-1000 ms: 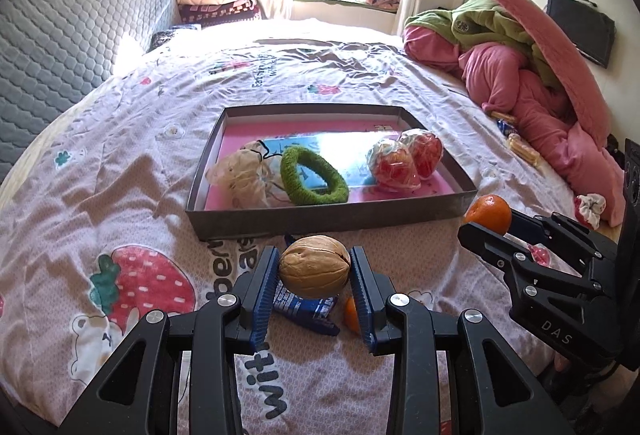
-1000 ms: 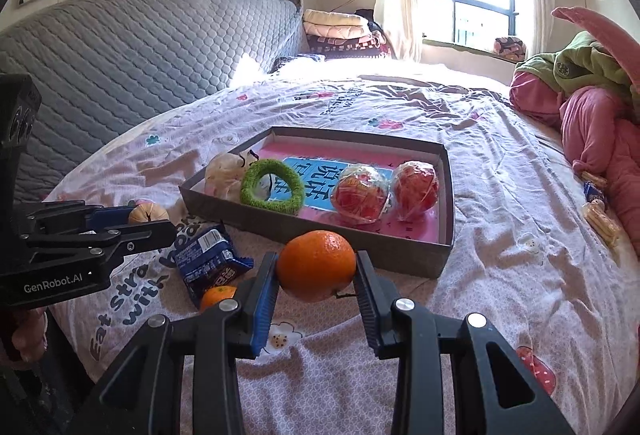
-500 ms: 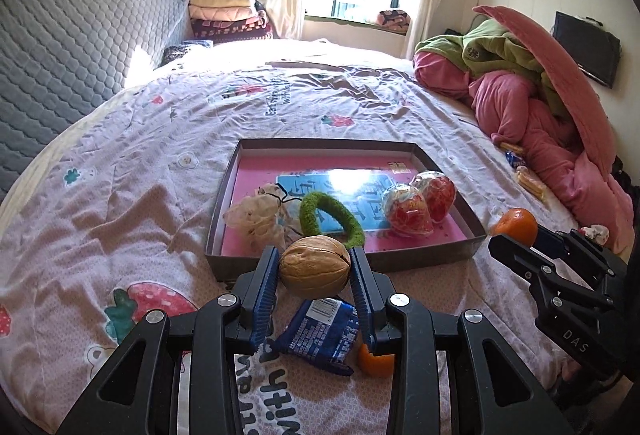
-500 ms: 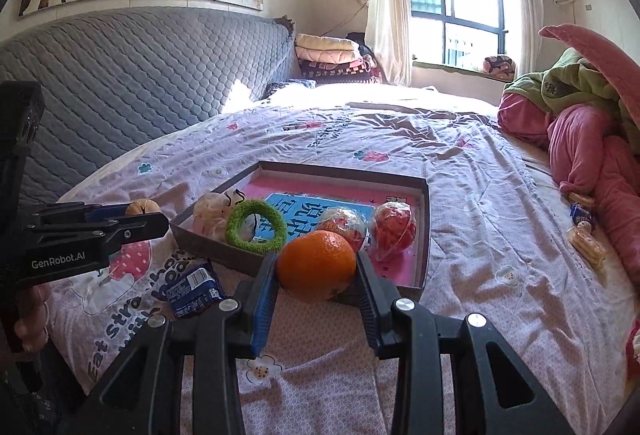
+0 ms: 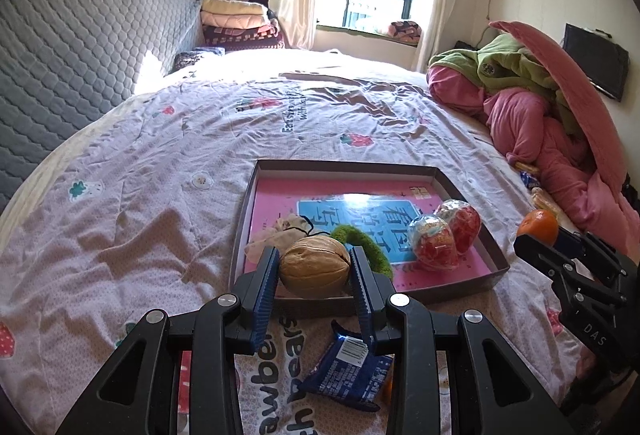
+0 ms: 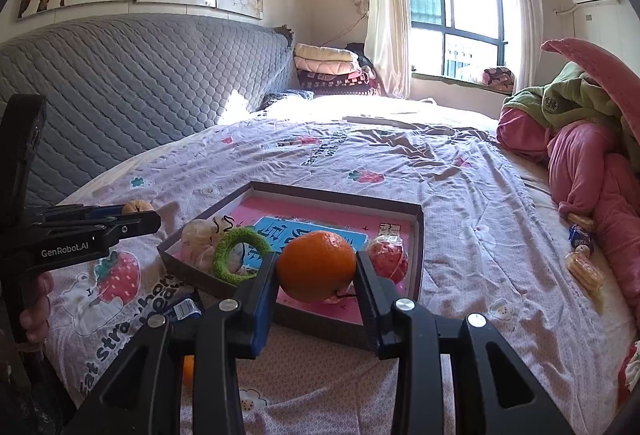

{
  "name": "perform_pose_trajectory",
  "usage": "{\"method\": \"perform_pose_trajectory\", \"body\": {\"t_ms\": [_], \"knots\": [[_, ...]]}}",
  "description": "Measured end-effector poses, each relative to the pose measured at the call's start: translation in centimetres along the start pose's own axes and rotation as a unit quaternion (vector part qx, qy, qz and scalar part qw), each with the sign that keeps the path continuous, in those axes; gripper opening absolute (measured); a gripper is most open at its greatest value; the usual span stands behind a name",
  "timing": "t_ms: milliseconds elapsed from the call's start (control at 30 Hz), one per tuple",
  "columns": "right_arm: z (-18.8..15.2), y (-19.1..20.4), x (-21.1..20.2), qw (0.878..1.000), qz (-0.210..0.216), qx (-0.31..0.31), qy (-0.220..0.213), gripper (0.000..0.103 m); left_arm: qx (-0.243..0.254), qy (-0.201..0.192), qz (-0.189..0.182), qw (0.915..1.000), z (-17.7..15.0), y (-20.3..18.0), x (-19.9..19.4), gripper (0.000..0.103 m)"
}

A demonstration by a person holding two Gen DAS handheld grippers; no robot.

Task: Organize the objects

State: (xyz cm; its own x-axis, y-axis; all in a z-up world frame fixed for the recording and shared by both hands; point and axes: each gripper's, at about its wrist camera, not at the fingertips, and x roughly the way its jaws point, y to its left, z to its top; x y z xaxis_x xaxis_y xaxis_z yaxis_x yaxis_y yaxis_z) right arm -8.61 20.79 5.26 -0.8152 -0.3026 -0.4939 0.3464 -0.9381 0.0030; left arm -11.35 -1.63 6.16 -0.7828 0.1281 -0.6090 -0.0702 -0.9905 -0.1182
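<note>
Gripping a tan, ridged walnut (image 5: 313, 265) between its blue-lined jaws, the left gripper (image 5: 314, 275) sits at the lower centre of its own view, the nut in front of the near wall of a shallow dark box (image 5: 498, 269) with a pink floor. The right gripper (image 6: 316, 273) is clamped likewise on a round, glossy orange (image 6: 316, 265), low in the centre of its view, with the box's near right corner behind it. Inside the box lie a green fuzzy ring (image 6: 240, 254), a pale crumpled bundle (image 6: 197, 239) at the left end, and two clear-wrapped red balls (image 5: 444, 235) toward the right. On the strawberry-print bedsheet (image 5: 140, 195) below the box, at the bottom centre of the left view, rests a blue snack packet (image 5: 348, 371), with a sliver of another orange fruit (image 5: 387, 389) just beside it, mostly hidden by the gripper's frame. A heap of pink and green bedding (image 5: 540, 107) fills the right edge, and a grey quilted headboard (image 6: 140, 95) the upper left. At the lower left of the right view, fingers (image 6: 38, 305) wrap the left gripper's handle.
</note>
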Motion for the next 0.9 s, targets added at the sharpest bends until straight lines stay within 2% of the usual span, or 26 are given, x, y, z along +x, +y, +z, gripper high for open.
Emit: {"method": "perform_pose_trajectory", "body": {"t_ms": [600,900], "knots": [[1.8,-1.2,1.4,1.0,-0.007,0.007,-0.015,0.038,0.005,-0.028,0.009,0.9995,3.8,0.7,0.8,0.036],[2.4,-1.7,2.0,1.0,-0.011,0.011,-0.015,0.038,0.006,-0.031,0.014,0.9994,4.3,1.4,1.5,0.036]]}}
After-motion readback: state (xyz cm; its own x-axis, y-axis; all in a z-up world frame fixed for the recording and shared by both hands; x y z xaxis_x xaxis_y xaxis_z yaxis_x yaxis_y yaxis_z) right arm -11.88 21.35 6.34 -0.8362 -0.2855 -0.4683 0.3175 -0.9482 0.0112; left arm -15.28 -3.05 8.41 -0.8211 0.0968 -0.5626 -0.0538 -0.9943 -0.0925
